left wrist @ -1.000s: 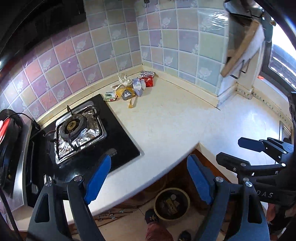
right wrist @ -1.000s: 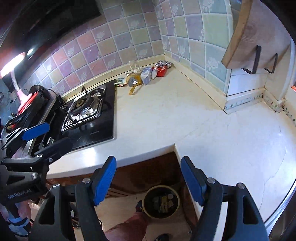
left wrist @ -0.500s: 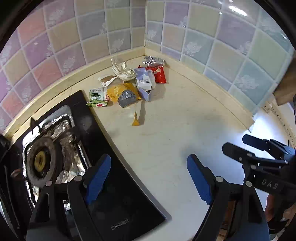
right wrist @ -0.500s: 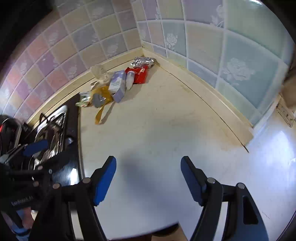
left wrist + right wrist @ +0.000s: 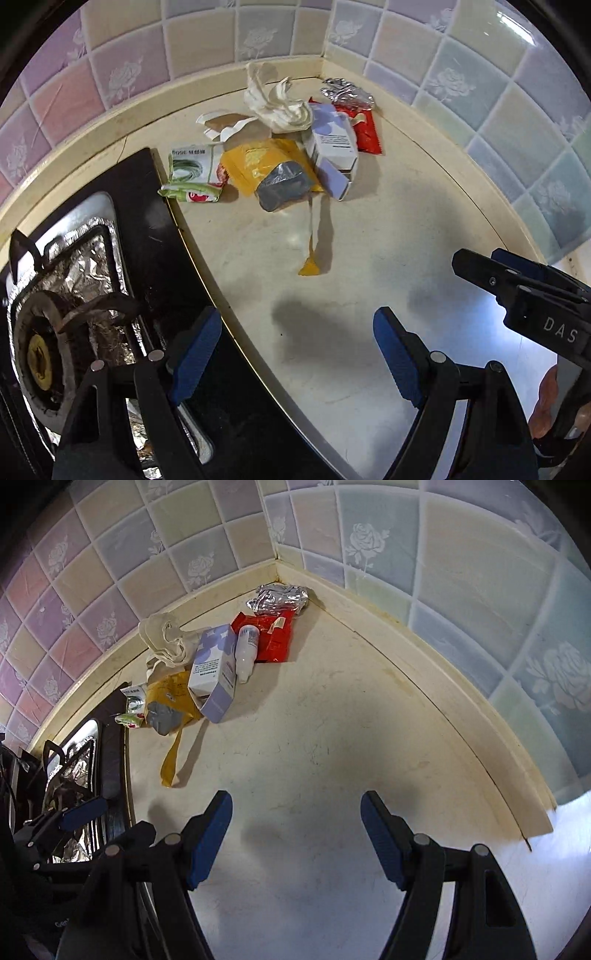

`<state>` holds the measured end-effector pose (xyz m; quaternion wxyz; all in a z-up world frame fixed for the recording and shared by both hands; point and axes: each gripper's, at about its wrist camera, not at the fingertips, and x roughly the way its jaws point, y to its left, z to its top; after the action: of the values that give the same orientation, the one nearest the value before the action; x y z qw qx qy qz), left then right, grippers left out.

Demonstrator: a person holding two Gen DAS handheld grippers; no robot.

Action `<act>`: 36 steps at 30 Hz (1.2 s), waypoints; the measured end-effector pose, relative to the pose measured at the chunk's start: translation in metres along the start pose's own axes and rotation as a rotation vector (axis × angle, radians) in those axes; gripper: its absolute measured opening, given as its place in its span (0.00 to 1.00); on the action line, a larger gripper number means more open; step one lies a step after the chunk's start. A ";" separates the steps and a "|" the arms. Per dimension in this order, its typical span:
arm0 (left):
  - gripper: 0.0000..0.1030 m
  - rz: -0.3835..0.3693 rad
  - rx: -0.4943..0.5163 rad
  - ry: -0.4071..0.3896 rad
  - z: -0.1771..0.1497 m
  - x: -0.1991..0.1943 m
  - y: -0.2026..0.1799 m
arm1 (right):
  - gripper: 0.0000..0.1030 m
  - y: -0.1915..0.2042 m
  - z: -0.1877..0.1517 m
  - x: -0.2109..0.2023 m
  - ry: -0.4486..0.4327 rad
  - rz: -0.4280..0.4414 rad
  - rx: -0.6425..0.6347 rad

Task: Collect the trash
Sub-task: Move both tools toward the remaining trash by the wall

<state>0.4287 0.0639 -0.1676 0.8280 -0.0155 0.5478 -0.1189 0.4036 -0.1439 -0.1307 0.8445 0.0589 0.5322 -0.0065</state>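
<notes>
Left wrist view: the left gripper (image 5: 295, 354) hangs over the cream counter (image 5: 369, 258) with its blue fingers spread wide and nothing between them. The trash sits well ahead in the tiled corner. Items noted: a crumpled white tissue (image 5: 277, 103) at the back, torn cardboard (image 5: 229, 127) just left of it, a green-and-white packet (image 5: 194, 171) touching the edge of the black stove (image 5: 162, 266), a yellow pouch (image 5: 258, 162) with a grey wrapper (image 5: 284, 184) lying on it, and a yellow strip (image 5: 311, 240) trailing from the pouch toward the camera. A lavender-and-white box (image 5: 332, 147) lies partly on a red wrapper (image 5: 365, 129); crumpled foil (image 5: 347, 94) sits nearest the corner. The right gripper (image 5: 517, 275) shows at the right edge; from this view I cannot tell its state.

Right wrist view: the right gripper (image 5: 295, 838) is spread wide, empty, above bare counter (image 5: 351, 720). The same heap lies ahead, left of centre. A small white bottle (image 5: 245, 653) rests between the box (image 5: 216, 664) and the red wrapper (image 5: 273, 635). The left gripper (image 5: 85, 818) appears low at the left, over the stove (image 5: 110, 753).
</notes>
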 end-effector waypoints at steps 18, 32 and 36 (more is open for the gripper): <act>0.81 0.010 -0.084 0.022 0.022 0.038 0.011 | 0.70 0.020 0.023 0.036 0.030 -0.004 -0.075; 0.81 0.010 -0.127 0.034 0.040 0.051 0.015 | 0.70 0.025 0.038 0.052 0.020 -0.014 -0.062; 0.81 -0.001 -0.124 0.040 0.039 0.049 0.015 | 0.70 0.026 0.039 0.051 0.014 -0.017 -0.068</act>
<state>0.4849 0.0638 -0.1991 0.8143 -0.0647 0.5704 -0.0856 0.4630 -0.1192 -0.1575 0.8422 0.0257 0.5385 0.0046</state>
